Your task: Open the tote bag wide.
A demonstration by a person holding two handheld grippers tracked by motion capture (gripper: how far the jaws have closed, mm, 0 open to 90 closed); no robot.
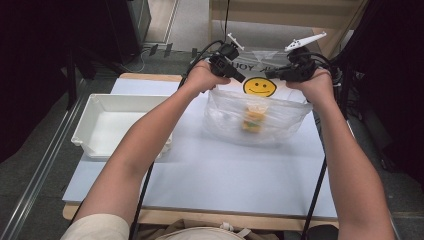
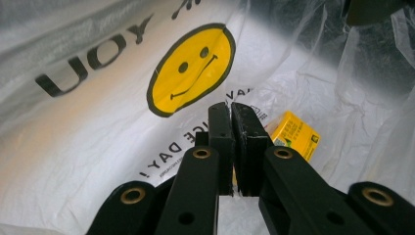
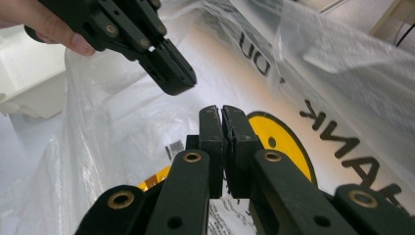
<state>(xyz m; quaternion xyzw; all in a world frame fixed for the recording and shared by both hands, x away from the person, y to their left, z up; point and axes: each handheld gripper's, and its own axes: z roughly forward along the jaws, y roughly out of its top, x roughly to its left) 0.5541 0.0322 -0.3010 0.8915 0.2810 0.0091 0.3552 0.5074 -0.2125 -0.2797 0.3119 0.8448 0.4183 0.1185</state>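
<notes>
Holding the plastic bag [image 1: 257, 117] open from both sides, I have the left gripper [image 1: 239, 77] and the right gripper [image 1: 272, 75] up at its far rim, near the yellow smiley face [image 1: 259, 87] printed on the white panel. In both gripper views the fingers [image 2: 230, 142] stand pressed together; I judge each pair is pinching a fold of the thin film, though I cannot see the film between them for certain. As for progress, a small yellow box [image 2: 296, 134] already lies inside at the bottom of the bag, so loading looks done or well along, while the white tray [image 1: 117, 125] to the left on the tabletop [image 1: 240, 175] looks bare. What remains, I reckon, is setting the bag down or closing it. The bag sits toward the far middle of the tabletop, mouth pointing up and toward me, its long axis running left to right between my hands.
</notes>
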